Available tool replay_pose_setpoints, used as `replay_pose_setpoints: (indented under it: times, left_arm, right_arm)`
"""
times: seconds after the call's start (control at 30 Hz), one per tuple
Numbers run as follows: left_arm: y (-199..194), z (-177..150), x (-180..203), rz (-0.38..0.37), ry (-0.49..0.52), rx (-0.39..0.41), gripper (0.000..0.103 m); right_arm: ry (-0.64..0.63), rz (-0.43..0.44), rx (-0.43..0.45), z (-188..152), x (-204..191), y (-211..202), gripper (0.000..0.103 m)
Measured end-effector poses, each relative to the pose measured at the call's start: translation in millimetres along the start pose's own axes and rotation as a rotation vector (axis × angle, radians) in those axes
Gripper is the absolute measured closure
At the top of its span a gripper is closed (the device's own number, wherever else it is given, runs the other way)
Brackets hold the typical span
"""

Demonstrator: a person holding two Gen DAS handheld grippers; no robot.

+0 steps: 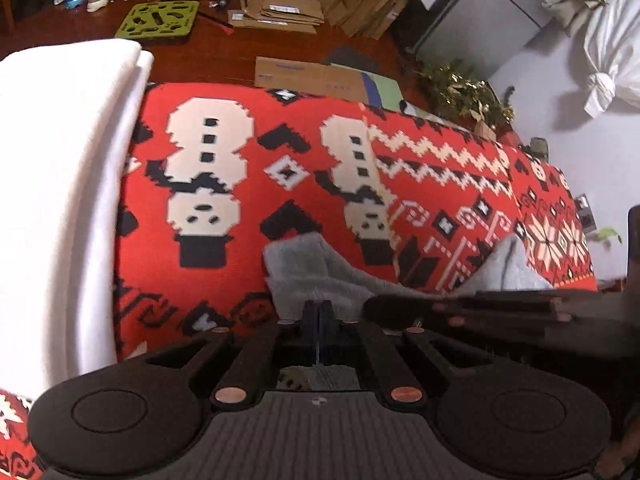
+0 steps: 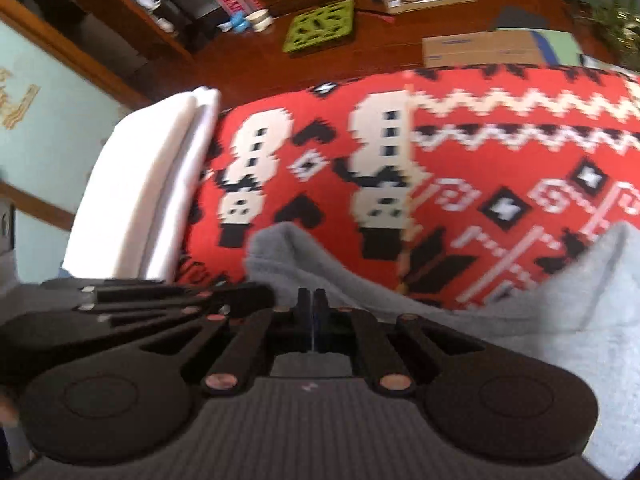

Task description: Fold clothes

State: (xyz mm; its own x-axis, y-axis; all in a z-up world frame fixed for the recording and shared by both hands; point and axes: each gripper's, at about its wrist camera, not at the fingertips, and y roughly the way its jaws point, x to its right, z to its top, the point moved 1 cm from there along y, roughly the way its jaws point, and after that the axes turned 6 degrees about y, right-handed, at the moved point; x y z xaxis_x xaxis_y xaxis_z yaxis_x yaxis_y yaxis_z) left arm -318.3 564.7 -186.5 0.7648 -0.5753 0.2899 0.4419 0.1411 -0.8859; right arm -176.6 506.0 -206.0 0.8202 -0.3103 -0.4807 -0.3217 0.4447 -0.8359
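A grey fleecy garment (image 1: 304, 268) lies bunched on a red patterned blanket (image 1: 280, 140), its edge lifted toward both grippers. In the left wrist view my left gripper (image 1: 318, 312) is shut, with the grey cloth running in between its fingers. Just to its right is the right gripper (image 1: 460, 308), close alongside. The right wrist view shows my right gripper (image 2: 312, 302) shut on the same grey garment (image 2: 560, 320), which spreads to the right and sags between the two grips. The left gripper (image 2: 180, 300) is beside it on the left.
A folded white stack (image 1: 60, 200) lies on the blanket's left end (image 2: 152, 184). Beyond the blanket is a wooden floor with a green mat (image 1: 158, 20), a flat cardboard box (image 1: 308, 76), stacked cartons (image 1: 280, 4), a plant (image 1: 464, 92) and a white bag (image 1: 608, 60).
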Motion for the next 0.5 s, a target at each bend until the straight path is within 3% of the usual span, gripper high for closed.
replay_pose_setpoints:
  times: [0.23,0.27,0.5]
  left_arm:
    - [3,0,-11,0.005,-0.008,-0.019,0.102]
    - [-2,0,-12,-0.009,-0.019,-0.014,0.102]
    - [-20,-14,-3,-0.175,-0.094,-0.021,0.102]
  right_arm:
    - [0.020,-0.024,0.011,4,4,7,0.103]
    - [0.017,-0.019,0.020,4,3,0,0.097]
    - [-0.034,0.026,-0.019,-17,-6,-23,0.100]
